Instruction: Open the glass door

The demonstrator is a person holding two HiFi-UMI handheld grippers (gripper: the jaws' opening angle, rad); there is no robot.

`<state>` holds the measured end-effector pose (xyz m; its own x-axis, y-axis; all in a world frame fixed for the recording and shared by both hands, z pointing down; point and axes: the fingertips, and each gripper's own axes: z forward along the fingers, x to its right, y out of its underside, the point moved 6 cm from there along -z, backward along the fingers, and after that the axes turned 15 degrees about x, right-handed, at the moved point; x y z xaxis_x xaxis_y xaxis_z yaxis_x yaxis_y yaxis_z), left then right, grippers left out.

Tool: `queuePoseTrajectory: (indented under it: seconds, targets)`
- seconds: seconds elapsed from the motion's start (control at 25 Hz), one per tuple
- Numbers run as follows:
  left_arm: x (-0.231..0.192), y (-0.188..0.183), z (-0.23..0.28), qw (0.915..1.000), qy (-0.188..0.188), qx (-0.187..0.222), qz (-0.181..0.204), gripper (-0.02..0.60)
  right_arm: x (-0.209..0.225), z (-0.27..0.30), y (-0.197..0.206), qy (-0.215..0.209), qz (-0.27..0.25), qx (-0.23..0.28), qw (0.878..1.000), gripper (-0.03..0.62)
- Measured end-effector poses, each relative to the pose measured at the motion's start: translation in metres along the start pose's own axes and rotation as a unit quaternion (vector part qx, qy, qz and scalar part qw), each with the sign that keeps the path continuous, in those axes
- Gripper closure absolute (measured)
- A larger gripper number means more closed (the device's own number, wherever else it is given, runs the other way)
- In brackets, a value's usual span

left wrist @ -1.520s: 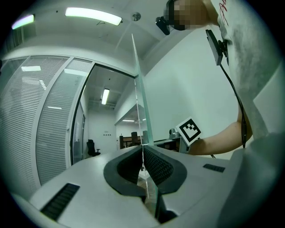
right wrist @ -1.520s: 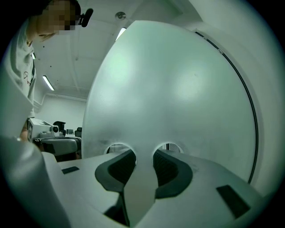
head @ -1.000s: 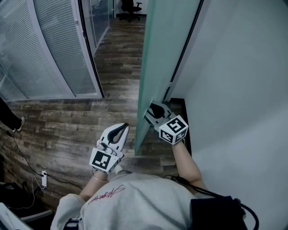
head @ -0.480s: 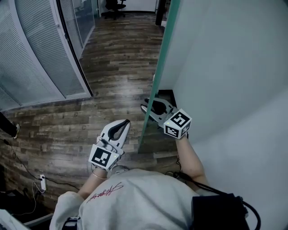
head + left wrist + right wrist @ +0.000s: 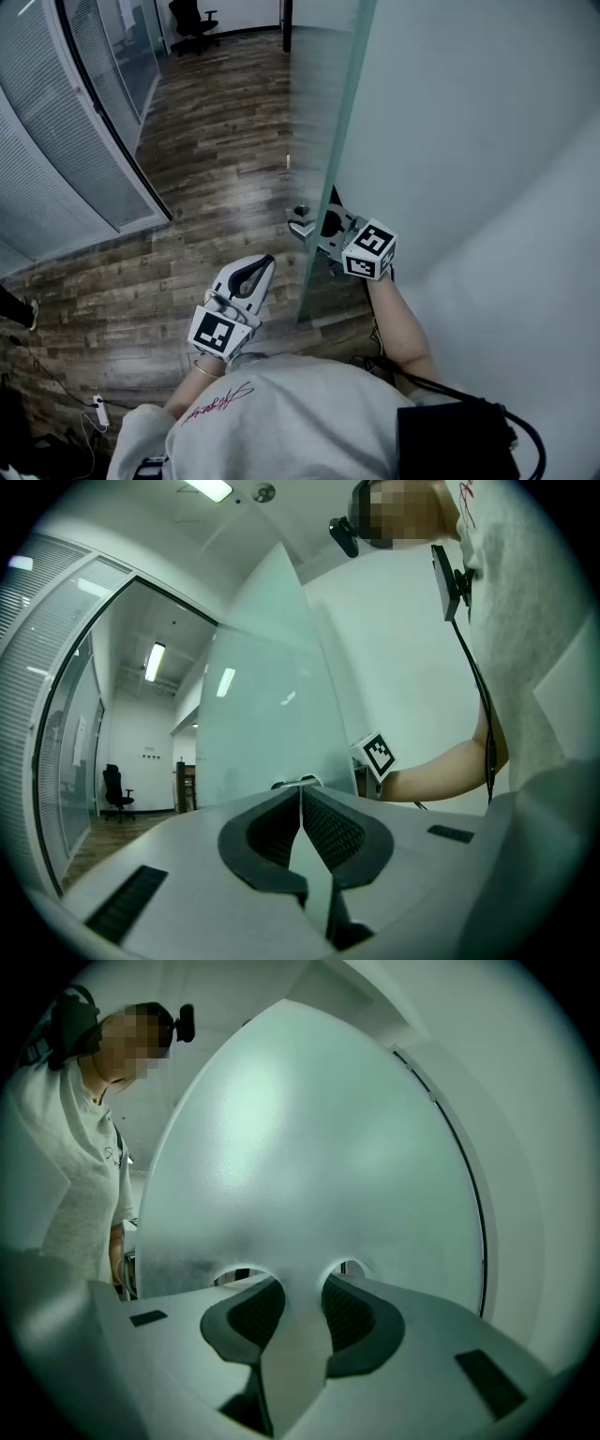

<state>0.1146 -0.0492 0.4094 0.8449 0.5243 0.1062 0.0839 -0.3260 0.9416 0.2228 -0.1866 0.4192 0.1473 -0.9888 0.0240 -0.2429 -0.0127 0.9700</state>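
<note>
The frosted glass door point(image 5: 323, 103) stands ajar, its free edge running down the middle of the head view. My right gripper point(image 5: 317, 221) is clamped on that edge at about waist height, one finger on each face of the pane. In the right gripper view the glass door point(image 5: 309, 1166) fills the picture and passes between the jaws of the right gripper point(image 5: 298, 1288), both pads pressed on it. My left gripper point(image 5: 259, 270) hangs left of the door edge, apart from it, shut and empty. In the left gripper view its pads point(image 5: 301, 789) meet, with the door point(image 5: 262, 714) ahead.
A white wall point(image 5: 487, 141) stands close on the right. A glazed partition with blinds point(image 5: 47, 150) runs along the left over the wooden floor point(image 5: 216, 159). An office chair point(image 5: 192, 19) stands far back. A power strip with cables point(image 5: 98, 403) lies at lower left.
The door has swung further round with my right gripper still clamped on its edge. My left gripper has travelled along beside it, still shut. More of the corridor floor shows past the door.
</note>
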Motion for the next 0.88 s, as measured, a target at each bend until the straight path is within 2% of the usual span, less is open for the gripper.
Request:
queuePoseTrajectory:
  seconds: [0.2, 0.6, 0.88]
  targets:
    - [0.013, 0.002, 0.017, 0.9998, 0.018, -0.004, -0.001, 0.558, 0.015, -0.029, -0.008, -0.030, 0.010, 0.011, 0.999, 0.467]
    - [0.044, 0.000, 0.032, 0.9998, 0.018, -0.005, -0.002, 0.558, 0.036, -0.082, -0.029, -0.053, 0.013, 0.003, 0.999, 0.467]
    - [0.058, 0.006, 0.028, 0.9993, 0.019, -0.031, -0.001, 0.558, 0.050, -0.108, -0.039, -0.072, 0.020, 0.002, 0.997, 0.467]
